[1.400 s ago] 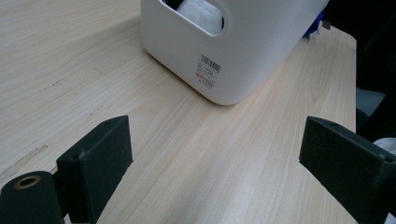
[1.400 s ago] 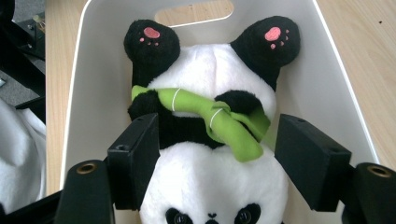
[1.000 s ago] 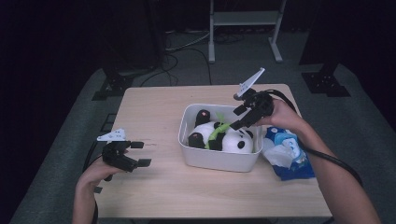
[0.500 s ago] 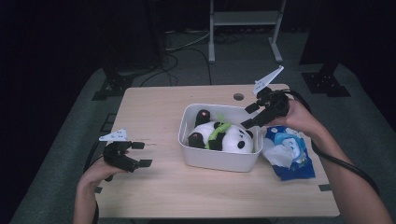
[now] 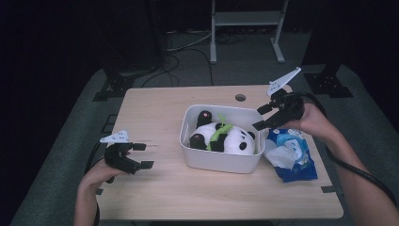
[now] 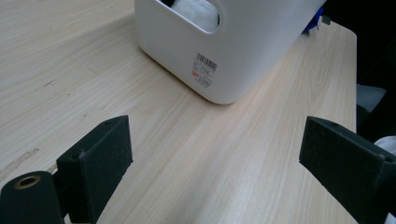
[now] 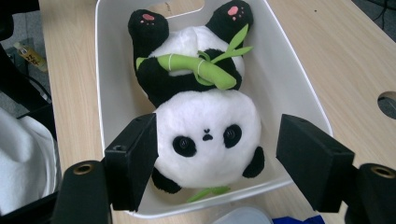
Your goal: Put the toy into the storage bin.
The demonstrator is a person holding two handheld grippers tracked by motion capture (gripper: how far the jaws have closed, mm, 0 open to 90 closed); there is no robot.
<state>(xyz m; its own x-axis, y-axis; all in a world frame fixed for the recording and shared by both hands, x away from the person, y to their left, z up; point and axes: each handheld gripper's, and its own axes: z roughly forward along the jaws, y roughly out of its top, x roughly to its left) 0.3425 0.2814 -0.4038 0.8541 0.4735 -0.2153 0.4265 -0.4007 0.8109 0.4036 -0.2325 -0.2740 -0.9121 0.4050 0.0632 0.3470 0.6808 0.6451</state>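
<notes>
A plush panda (image 5: 226,137) (image 7: 201,107) holding a green bamboo stalk (image 7: 201,67) lies on its back inside a white bin (image 5: 221,162) (image 6: 261,51) (image 7: 105,93) at the middle of the table. My right gripper (image 5: 263,117) (image 7: 215,158) hovers just off the bin's right rim, jaws wide open, nothing between them; the panda's head lies below and beyond them. My left gripper (image 5: 142,156) (image 6: 210,158) rests low over the table's left front, open and empty, pointing toward the bin's side.
A blue wipes pack (image 5: 291,153) with white tissue sticking out lies right of the bin. The wooden table (image 5: 155,113) has a cable hole (image 5: 240,97) at the back. A metal stand (image 5: 244,23) and cables sit on the floor behind.
My right gripper has drawn back from above the panda to the right, past the bin's rim, and risen slightly, still open. The left gripper has stayed put.
</notes>
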